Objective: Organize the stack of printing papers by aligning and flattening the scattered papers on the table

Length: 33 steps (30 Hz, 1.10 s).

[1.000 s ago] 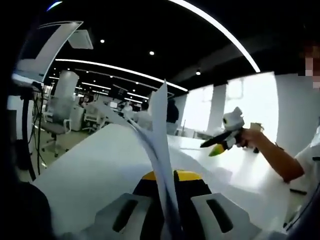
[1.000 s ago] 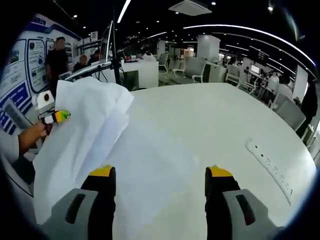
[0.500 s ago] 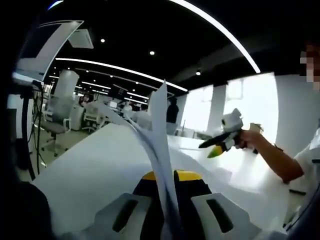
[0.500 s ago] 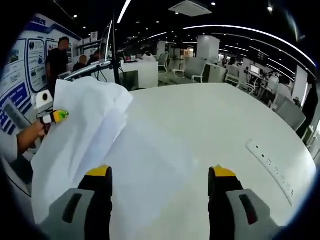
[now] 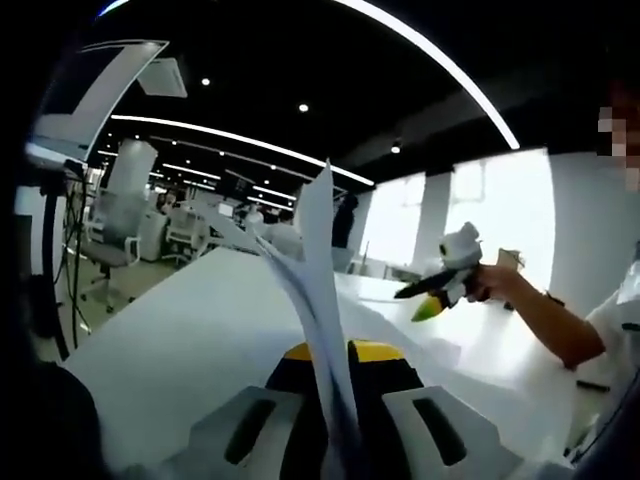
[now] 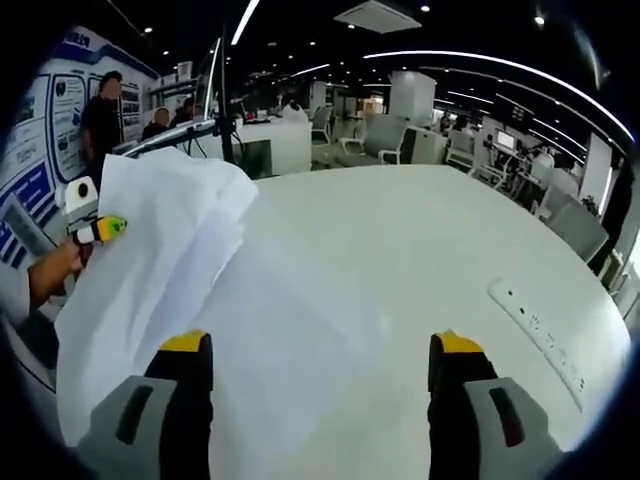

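A sheaf of white printing papers (image 5: pixel 318 260) stands edge-on, rising from between the yellow-tipped jaws of my left gripper (image 5: pixel 335 352), which is shut on its lower edge. In the right gripper view the same papers (image 6: pixel 160 270) hang as a broad, slightly fanned sheet at the left, their lower part over the white table (image 6: pixel 400 240). The left gripper (image 6: pixel 100 228) holds them at their far left side. My right gripper (image 6: pixel 322 345) is open, jaws wide apart over the table just right of the papers. It also appears, hand-held, as the right gripper (image 5: pixel 432 290) above the table (image 5: pixel 190 330).
A white power strip (image 6: pixel 540 335) lies near the table's right edge. Office chairs (image 6: pixel 395 135) and desks stand beyond the table, and a person (image 6: pixel 100 115) stands at the back left. A monitor on a stand (image 5: pixel 90 90) and a chair (image 5: pixel 125 215) are at the left.
The right gripper's jaws have spread a little wider. In the left gripper view the right gripper has drifted slightly left and up. The papers stay clamped.
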Motion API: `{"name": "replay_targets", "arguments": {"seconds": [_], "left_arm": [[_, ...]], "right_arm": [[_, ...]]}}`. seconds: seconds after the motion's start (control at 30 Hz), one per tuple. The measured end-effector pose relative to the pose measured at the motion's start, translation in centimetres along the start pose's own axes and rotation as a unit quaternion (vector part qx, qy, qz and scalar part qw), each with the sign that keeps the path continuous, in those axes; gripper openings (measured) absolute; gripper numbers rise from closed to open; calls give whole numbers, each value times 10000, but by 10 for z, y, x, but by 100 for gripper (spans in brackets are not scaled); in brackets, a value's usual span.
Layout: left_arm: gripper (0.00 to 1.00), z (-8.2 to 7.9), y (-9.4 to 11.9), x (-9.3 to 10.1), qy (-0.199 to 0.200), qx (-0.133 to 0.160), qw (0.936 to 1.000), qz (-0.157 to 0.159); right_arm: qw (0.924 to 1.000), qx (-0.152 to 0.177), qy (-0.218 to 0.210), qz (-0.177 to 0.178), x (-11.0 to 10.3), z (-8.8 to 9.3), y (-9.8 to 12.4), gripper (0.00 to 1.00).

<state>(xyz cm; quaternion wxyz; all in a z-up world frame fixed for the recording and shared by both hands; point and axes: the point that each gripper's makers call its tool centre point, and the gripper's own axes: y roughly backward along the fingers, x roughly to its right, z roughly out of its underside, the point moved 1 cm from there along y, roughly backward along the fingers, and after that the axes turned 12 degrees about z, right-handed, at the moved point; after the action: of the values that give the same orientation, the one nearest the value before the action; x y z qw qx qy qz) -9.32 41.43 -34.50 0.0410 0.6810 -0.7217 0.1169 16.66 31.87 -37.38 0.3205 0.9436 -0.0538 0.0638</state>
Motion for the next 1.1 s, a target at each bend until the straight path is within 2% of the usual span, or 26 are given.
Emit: {"name": "replay_targets", "arguments": {"seconds": [0.4, 1.1], "left_arm": [[9, 0, 0, 0, 12, 20, 10000, 15], [9, -1, 0, 1, 16, 52, 10000, 36]], "right_arm": [[10000, -36, 17, 53, 3, 5, -4, 90], [9999, -115, 71, 68, 3, 10, -10, 89]]}}
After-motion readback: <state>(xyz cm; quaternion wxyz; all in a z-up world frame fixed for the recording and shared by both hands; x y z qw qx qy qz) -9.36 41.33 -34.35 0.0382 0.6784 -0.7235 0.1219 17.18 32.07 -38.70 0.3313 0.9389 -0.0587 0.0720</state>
